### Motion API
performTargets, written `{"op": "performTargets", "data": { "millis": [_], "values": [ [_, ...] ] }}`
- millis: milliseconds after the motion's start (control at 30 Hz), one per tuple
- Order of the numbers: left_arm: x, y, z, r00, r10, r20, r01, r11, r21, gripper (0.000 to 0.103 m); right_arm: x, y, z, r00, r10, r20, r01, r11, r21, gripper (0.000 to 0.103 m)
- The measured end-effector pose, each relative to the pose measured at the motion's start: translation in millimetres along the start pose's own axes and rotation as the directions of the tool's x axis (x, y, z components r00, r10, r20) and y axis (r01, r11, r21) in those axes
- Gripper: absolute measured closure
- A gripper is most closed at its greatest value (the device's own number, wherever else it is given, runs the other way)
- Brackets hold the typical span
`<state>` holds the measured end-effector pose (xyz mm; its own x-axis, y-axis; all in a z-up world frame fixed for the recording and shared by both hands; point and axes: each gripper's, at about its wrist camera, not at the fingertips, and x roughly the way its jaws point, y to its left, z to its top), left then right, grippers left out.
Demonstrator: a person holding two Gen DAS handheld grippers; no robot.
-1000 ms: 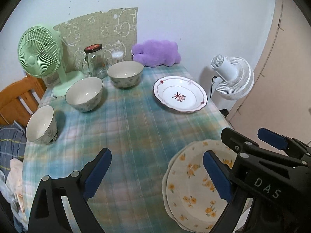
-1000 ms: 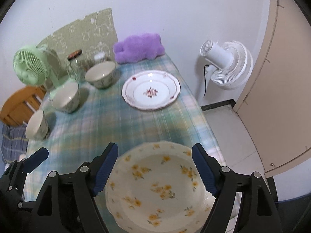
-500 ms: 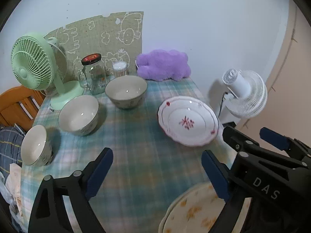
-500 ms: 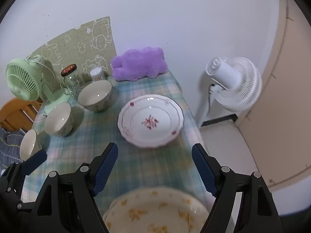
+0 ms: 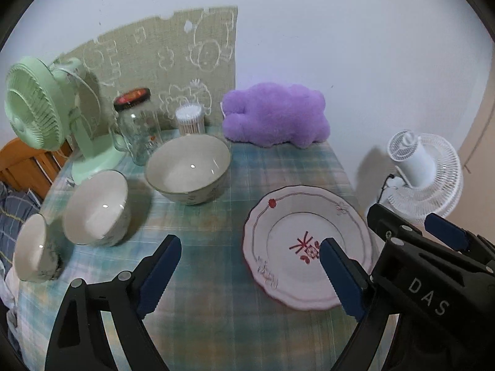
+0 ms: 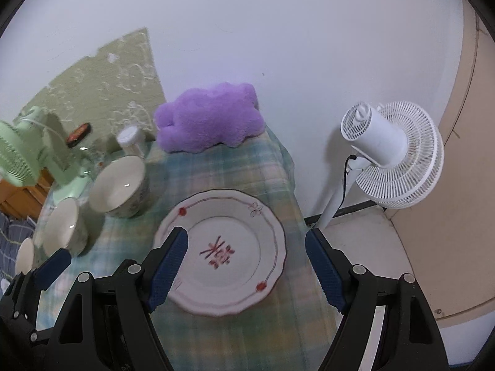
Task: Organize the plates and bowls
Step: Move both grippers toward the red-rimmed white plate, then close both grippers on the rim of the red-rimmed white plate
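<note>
Within the last second the yellow-flowered plate was lost from both views, and the white scalloped plate with red motifs [image 6: 227,252] was brought from the far side of the checked counter [image 5: 216,324] to just ahead of both grippers. The right gripper [image 6: 246,270] was held spread wide and empty, its fingers [image 6: 168,262] framing that plate without touching it. The left gripper [image 5: 247,276] was likewise held apart and empty beside it. Three cream ceramic bowls, large [image 5: 188,168], middle [image 5: 97,207] and small [image 5: 31,249], were left standing separately along the left edge. The advance was judged to mark the red-motif plate as the next item to be gathered, probably for stacking.
</note>
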<state>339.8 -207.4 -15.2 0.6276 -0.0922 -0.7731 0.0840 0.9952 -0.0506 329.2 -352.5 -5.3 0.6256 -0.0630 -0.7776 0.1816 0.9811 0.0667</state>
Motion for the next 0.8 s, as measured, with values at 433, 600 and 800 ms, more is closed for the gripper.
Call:
{"op": "performTargets", "data": {
  "millis": [433,600,800],
  "values": [
    [94,-12,-10,0.990,0.034,-0.138,-0.033,0.999,0.008,0.012,95,-23,-10,0.992,-0.006,-0.127,0.009,1.000,0.021,0.022],
    [111,-16,-15,0.982,0.013,-0.188,-0.013,1.000,-0.002,0.020,115,-24,-16,0.988,-0.017,-0.152,0.018,1.000,0.004,0.023],
    [119,-21,-15,0.977,-0.007,-0.212,0.008,1.000,0.005,0.033,126,-19,-14,0.982,0.026,-0.186,-0.028,1.000,-0.007,0.037]
  ]
}}
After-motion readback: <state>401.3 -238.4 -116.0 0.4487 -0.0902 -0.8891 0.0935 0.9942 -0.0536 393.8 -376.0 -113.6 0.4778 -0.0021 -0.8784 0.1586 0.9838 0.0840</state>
